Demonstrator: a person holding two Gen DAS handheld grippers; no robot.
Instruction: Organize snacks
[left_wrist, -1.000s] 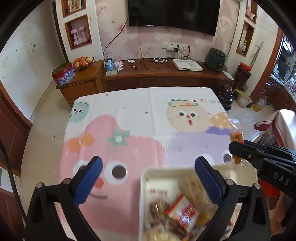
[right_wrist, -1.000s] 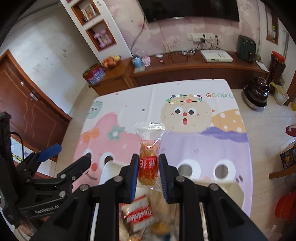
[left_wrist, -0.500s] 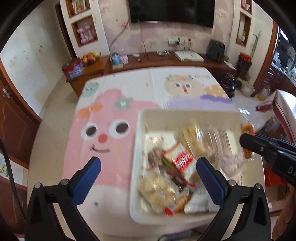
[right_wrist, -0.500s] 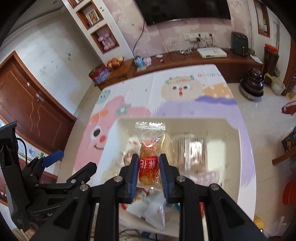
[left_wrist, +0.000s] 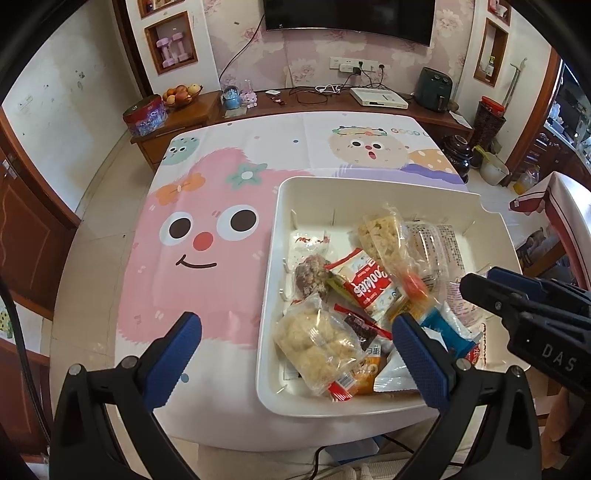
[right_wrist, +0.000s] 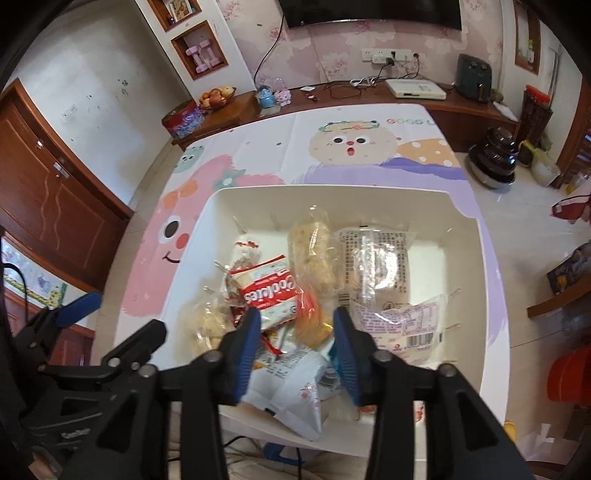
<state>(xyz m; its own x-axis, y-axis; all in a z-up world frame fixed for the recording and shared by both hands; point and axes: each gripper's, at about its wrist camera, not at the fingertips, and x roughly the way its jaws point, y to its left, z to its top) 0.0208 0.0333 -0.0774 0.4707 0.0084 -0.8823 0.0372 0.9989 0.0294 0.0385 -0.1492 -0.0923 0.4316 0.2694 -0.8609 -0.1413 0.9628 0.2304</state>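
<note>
A white bin (left_wrist: 369, 181) (right_wrist: 332, 189) on the cartoon tablecloth (left_wrist: 207, 206) holds several wrapped snacks, among them a red cookies pack (left_wrist: 367, 287) (right_wrist: 267, 291) and a puffed-rice cake (left_wrist: 317, 338). My right gripper (right_wrist: 297, 325) hovers over the bin's near part and its jaws are opening. An orange snack packet (right_wrist: 309, 318) (left_wrist: 410, 284), blurred, drops loose between them without the pads pressing it. My left gripper (left_wrist: 295, 328) stands wide open over the bin's left wall, holding nothing. The right gripper (left_wrist: 480, 290) comes in from the right in the left wrist view.
The table's near edge runs just below the bin. Beyond the table stands a wooden sideboard (left_wrist: 332, 105) with a fruit bowl (left_wrist: 181, 94), a red tin (left_wrist: 144, 115) and cables. A dark pot (right_wrist: 495, 157) sits on the floor at the right.
Both grippers drew back and down, so the whole bin came into view. The right gripper, shut on the orange packet before, has parted its jaws and the packet is falling into the bin.
</note>
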